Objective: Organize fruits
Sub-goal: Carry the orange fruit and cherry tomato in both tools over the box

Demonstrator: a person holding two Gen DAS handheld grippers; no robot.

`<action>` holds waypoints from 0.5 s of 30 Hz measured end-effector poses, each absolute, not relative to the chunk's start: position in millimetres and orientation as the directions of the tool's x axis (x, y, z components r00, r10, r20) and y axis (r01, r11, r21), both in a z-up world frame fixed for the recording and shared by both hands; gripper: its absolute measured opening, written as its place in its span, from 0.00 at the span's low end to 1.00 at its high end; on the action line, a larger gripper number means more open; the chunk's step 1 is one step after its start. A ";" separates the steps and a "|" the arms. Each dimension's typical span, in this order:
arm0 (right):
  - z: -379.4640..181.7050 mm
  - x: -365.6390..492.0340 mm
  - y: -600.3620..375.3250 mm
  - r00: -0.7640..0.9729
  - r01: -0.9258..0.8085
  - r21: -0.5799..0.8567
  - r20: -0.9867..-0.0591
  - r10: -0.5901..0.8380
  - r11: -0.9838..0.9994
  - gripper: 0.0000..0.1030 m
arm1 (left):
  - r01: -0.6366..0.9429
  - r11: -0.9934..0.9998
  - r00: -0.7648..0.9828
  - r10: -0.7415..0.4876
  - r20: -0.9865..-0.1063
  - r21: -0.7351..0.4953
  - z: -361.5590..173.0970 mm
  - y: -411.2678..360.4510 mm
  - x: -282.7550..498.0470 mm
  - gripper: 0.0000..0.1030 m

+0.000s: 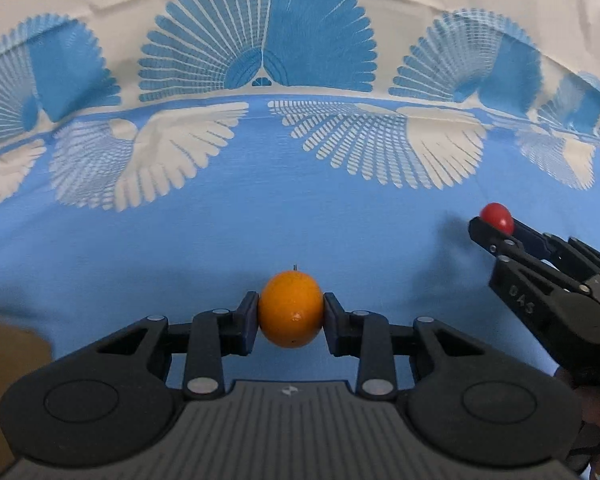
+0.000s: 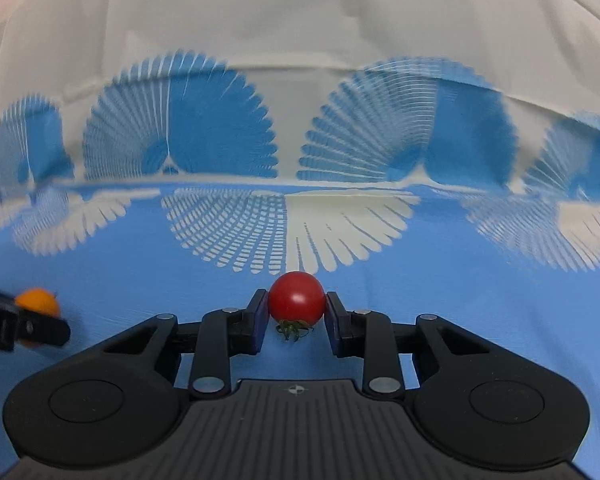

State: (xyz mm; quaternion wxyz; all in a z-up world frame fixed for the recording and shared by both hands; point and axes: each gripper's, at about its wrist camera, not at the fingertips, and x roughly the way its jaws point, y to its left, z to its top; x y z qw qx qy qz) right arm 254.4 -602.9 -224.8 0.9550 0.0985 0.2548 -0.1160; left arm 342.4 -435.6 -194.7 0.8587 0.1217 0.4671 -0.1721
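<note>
My left gripper [image 1: 291, 312] is shut on a small orange fruit [image 1: 291, 310], its two pads pressing the fruit's sides above the blue tablecloth [image 1: 260, 232]. My right gripper [image 2: 297, 304] is shut on a red cherry tomato [image 2: 297, 297] with its green stem pointing down. The right gripper with the tomato [image 1: 497, 216] also shows at the right of the left wrist view. The left gripper's finger [image 2: 28, 326] and the orange fruit [image 2: 36, 300] show at the left edge of the right wrist view.
The blue cloth has white and dark blue fan patterns [image 1: 260, 52] toward the back, then plain white cloth [image 2: 300, 20]. A brown surface [image 1: 4, 360] sits at the lower left edge of the left wrist view.
</note>
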 end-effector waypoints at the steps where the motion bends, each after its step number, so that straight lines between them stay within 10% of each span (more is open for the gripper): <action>1: -219.6 241.0 -597.6 0.844 0.283 0.142 -0.508 -0.175 0.949 0.30 | 0.417 0.907 0.503 -0.180 -0.845 0.056 -189.0 -431.9 332.9 0.36; 15: -128.3 77.6 -487.3 0.889 0.264 0.238 -0.436 -0.140 0.935 0.30 | 0.457 0.887 0.524 -0.211 -0.825 0.064 -77.5 -326.5 185.2 0.36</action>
